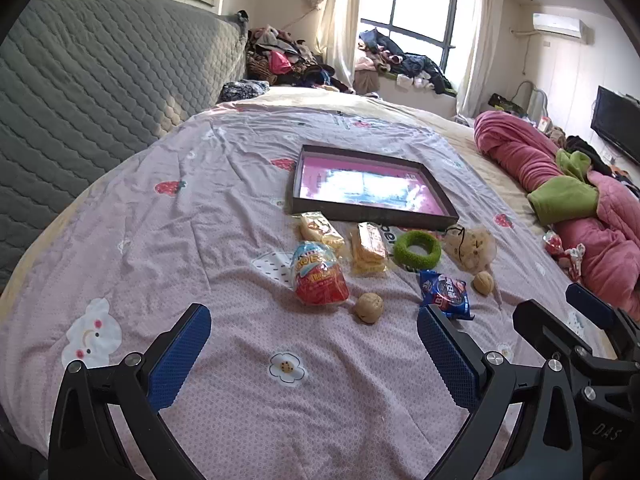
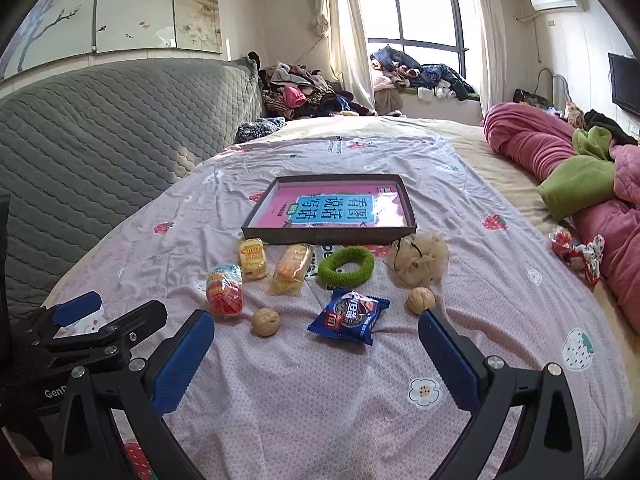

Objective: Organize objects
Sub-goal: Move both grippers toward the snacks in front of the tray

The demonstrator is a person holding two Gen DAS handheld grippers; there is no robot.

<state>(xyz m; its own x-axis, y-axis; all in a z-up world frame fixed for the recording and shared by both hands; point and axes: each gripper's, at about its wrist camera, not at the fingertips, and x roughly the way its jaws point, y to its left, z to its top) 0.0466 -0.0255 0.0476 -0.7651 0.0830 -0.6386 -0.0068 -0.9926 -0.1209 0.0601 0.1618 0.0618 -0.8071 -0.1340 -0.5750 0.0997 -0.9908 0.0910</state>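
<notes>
Meanwhile, on the bedspread: snacks and trinkets strewn short of an empty tray.
Left gripper (image 1: pixel 314 334): jaws spread wide, nothing between the pads, hovering above the quilt (image 1: pixel 240 420).
Right gripper (image 2: pixel 316 340): likewise wide and empty, angled down at the spread.
Tray (image 2: pixel 328 236): dark, shallow, pink-lined, beyond every item, straight ahead of both jaws; likely destination, judged from the task.
Blue cookie packet (image 2: pixel 349 316): just ahead of the right jaws, roughly centred; probably light, crinkly and slippery, contents brittle; best pinched across the short sides, gently.
Near walnut (image 2: pixel 265 322): ahead, toward the right gripper's left finger; hard, round, apt to roll; grip across the middle.
Far walnut (image 2: pixel 421 301): just past the right finger's tip; same handling.
Red snack bag (image 1: pixel 320 276): just beyond the left jaws, centred; puffy, light, likely to squash.
Yellow wrapped cakes (image 1: pixel 368 250): farther ahead, another yellow pack (image 1: pixel 320 230) alongside; soft, crushable.
Green ring (image 2: pixel 346 266): fuzzy, pliable; take by the band.
Beige mesh puff (image 2: pixel 418 260): airy, compressible, near the tray's corner.
Obstacles: soft wrinkled quilt giving under pressure; items packed close, neighbours easily nudged; second gripper crowding each view's edge.
</notes>
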